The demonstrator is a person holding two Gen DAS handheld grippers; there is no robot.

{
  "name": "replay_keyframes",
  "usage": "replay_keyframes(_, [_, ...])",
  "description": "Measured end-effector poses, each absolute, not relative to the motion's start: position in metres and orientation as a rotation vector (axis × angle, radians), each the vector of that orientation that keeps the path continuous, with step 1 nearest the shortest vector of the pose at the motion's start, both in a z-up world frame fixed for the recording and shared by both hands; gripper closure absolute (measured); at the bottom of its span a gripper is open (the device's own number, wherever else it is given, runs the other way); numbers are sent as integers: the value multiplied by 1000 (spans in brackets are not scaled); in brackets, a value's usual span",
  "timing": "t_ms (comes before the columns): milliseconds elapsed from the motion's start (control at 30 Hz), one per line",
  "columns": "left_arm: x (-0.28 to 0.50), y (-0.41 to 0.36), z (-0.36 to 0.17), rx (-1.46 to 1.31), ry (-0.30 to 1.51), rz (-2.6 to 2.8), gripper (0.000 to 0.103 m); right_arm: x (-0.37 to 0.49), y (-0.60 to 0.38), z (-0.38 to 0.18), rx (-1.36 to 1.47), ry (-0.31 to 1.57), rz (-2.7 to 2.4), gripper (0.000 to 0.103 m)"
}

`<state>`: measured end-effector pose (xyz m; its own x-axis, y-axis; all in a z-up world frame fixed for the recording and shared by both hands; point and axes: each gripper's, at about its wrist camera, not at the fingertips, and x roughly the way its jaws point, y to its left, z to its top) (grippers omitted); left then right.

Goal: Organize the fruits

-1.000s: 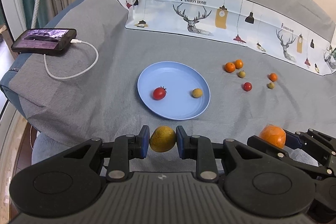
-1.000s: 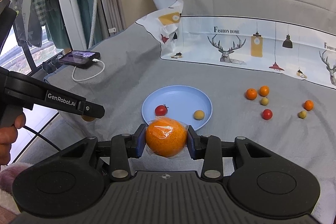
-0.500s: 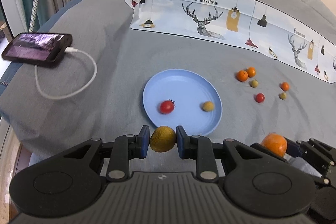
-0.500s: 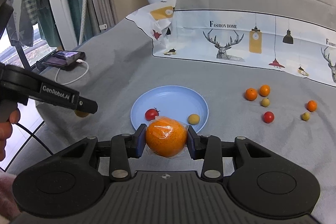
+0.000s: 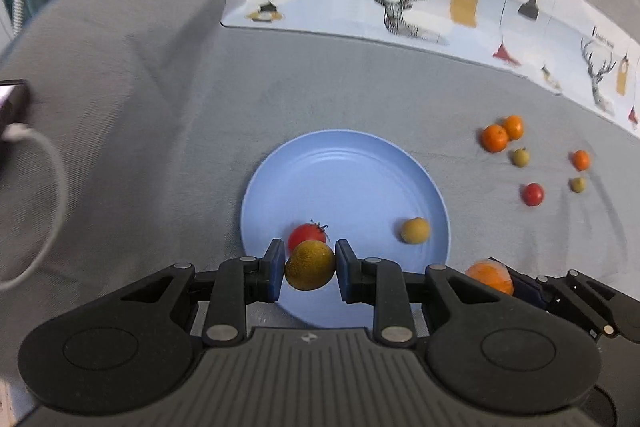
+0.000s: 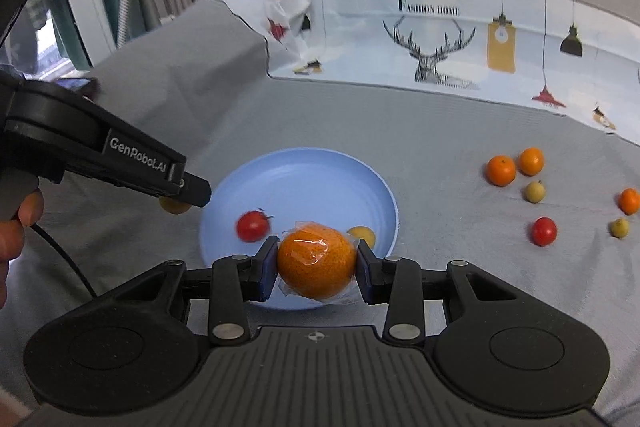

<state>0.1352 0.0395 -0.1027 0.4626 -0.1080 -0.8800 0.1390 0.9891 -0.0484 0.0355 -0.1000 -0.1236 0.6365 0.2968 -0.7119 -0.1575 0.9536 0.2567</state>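
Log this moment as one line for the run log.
left gripper: shut on yellow-green fruit | right gripper: shut on wrapped orange | blue plate: tomato, small yellow fruit

The phone (image 5: pixel 10 103) is cut off at the left edge, and the wrapped orange (image 6: pixel 316 265) half hides the yellowish fruit (image 6: pixel 363 234) behind it.

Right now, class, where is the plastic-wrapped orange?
In the right wrist view, the plastic-wrapped orange sits clamped between the right gripper fingers, over the near rim of the blue plate, by a cherry tomato.
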Motion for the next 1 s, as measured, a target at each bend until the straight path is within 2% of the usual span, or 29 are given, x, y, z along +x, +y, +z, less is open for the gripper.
replay_keyframes(433, [181, 25, -157, 94, 1166, -136, 72, 78, -81, -172, 111, 923, 304, 62])
replay_keyframes(500, [182, 28, -155, 95, 1164, -136, 52, 81, -80, -171, 104, 923, 310, 61])
replay_keyframes(533, [181, 29, -151, 90, 1155, -140, 23, 81, -80, -168, 105, 916, 313, 54])
replay_keyframes(567, [178, 31, -145, 80, 1132, -136, 1, 82, -82, -164, 106, 905, 315, 48])
replay_keyframes(600, [174, 33, -138, 68, 1099, -134, 1, 80, -83, -159, 103, 892, 314, 38])
replay_keyframes(633, [167, 34, -132, 65, 1072, -137, 0, 77, -85, -154, 98, 883, 309, 32])
replay_keyframes(800, [126, 39, -112, 90, 1069, -155, 0, 46, -94, -128, 113, 903, 298, 20])
replay_keyframes(1000, [55, 54, -92, 54, 1069, -99, 0, -17, -100, -102, 120, 918, 275, 14])
